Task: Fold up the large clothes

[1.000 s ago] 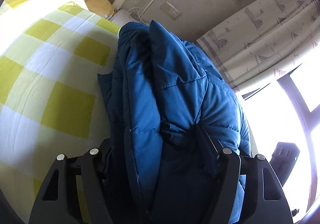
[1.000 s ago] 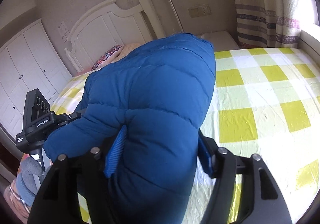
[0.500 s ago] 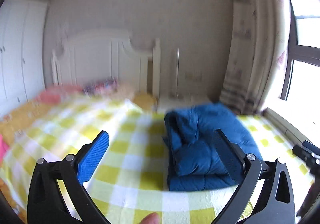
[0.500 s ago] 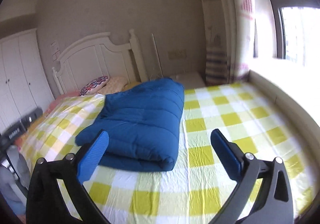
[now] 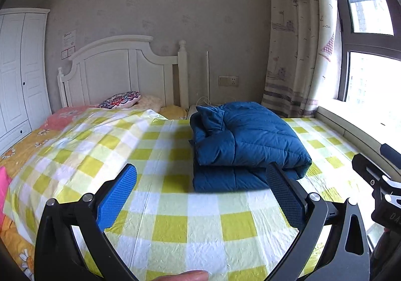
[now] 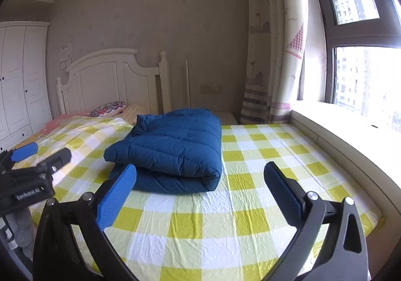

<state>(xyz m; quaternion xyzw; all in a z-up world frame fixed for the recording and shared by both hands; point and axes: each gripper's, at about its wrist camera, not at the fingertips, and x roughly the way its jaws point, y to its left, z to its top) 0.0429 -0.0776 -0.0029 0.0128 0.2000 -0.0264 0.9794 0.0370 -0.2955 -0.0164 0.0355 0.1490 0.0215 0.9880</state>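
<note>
Here both tools hang over the near end of the bed with nothing in them. The left gripper point(image 5: 200, 190) has its blue-padded fingers point(image 5: 117, 195) spread as wide as they go, only the yellow-and-white checked sheet point(image 5: 170, 228) showing between them; a fingertip point(image 5: 190, 276) of the person pokes in at the bottom edge of that view. The right gripper point(image 6: 200, 190) is likewise fully apart and empty, and from its camera the left tool shows at the left edge, clear of the cloth. Going left to right across the room: a white wardrobe point(image 5: 22, 75), the white headboard point(image 5: 120, 73) with a patterned pillow point(image 5: 120, 102) at its foot, then the blue down jacket point(image 5: 245, 145), folded into a thick bundle and lying flat on the sheet toward the head of the bed, well apart from both sets of fingers. Its doubled-over edge faces the grippers, and a loose flap stands up at its far left corner. Behind it is a wall socket point(image 5: 228, 81), then the printed curtain point(image 5: 295, 38), and last the window point(image 6: 361, 55) above a pale sill. Nothing lies on the sheet between the tools and the jacket.
</note>
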